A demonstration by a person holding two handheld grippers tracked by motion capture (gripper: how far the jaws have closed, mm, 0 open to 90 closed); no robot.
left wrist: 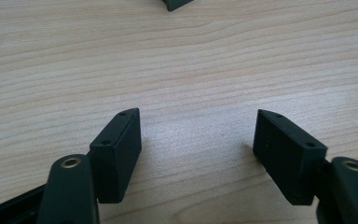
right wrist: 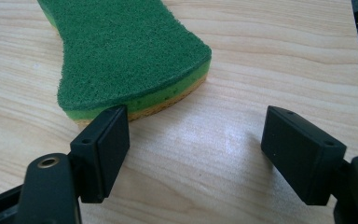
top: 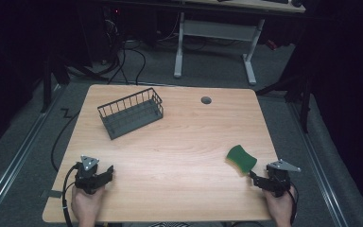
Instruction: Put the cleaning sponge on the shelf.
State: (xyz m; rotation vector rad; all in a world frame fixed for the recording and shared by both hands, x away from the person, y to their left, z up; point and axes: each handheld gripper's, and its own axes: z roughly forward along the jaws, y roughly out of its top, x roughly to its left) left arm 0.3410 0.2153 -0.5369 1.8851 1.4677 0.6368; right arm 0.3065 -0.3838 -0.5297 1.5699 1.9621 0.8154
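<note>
R gripper (right wrist: 196, 135) jaws apart — sponge (right wrist: 126, 51) just ahead.

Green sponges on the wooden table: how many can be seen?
1. The green curved scouring sponge with a yellow underside lies flat near the table's right front edge, just ahead of the open right gripper. The dark wire basket looks empty.

Partly cropped sponge and basket
Beyond the right jaws, the green sponge (right wrist: 121, 51) runs off the top edge; beyond the left jaws, a dark basket corner (left wrist: 175, 3) is cropped.
</note>
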